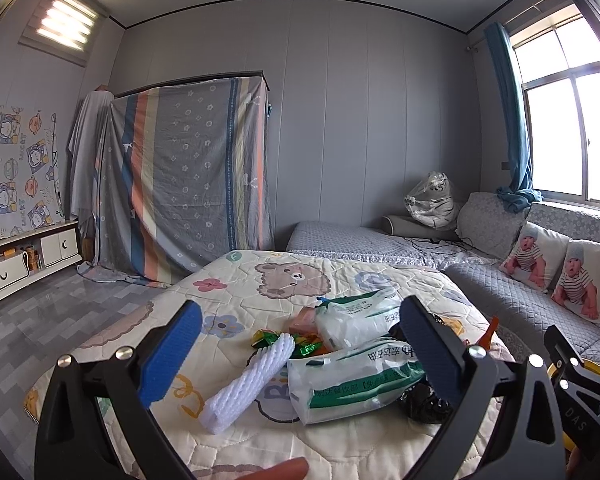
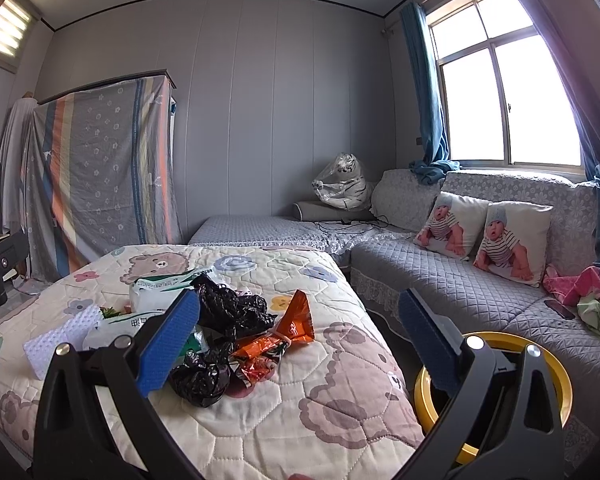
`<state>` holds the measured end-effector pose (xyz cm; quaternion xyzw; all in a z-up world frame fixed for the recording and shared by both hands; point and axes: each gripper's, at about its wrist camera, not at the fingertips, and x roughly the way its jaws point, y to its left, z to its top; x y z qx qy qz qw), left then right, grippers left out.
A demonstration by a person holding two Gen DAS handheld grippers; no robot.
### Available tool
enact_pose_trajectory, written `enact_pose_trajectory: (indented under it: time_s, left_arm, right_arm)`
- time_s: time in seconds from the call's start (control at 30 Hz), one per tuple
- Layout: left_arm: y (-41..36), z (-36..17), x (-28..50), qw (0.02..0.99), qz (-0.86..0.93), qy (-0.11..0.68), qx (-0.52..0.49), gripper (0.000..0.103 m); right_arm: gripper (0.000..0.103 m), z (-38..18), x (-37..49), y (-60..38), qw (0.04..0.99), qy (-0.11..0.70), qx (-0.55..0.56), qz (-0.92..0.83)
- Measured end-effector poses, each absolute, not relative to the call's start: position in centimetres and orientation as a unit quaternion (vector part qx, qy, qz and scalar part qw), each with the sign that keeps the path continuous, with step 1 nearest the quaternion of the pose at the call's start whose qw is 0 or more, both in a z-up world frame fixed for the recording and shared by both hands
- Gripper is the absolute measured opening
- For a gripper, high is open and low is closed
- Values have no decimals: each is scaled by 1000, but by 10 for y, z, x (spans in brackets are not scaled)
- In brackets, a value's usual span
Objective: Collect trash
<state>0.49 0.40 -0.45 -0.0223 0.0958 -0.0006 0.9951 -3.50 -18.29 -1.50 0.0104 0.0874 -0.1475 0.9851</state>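
A pile of trash lies on the bear-print quilt. In the left wrist view I see a white foam net sleeve, two white-and-green plastic bags, green candy wrappers and a black bag. My left gripper hangs open just above them, holding nothing. The right wrist view shows crumpled black bags and orange snack wrappers. My right gripper is open and empty above the quilt's right side. A yellow-rimmed bin stands on the floor under its right finger.
A grey quilted sofa with two baby-print pillows runs along the right, with a phone and clothes on it. A sheet-covered wardrobe and a white low cabinet stand to the left.
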Motion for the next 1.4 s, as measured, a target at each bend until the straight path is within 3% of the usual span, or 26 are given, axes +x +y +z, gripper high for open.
enact_pose_trajectory:
  time_s: [1.4]
  left_arm:
    - [10, -4, 6, 994, 2, 106, -29, 95]
  right_arm:
    - [95, -16, -34, -184, 984, 90, 12, -152]
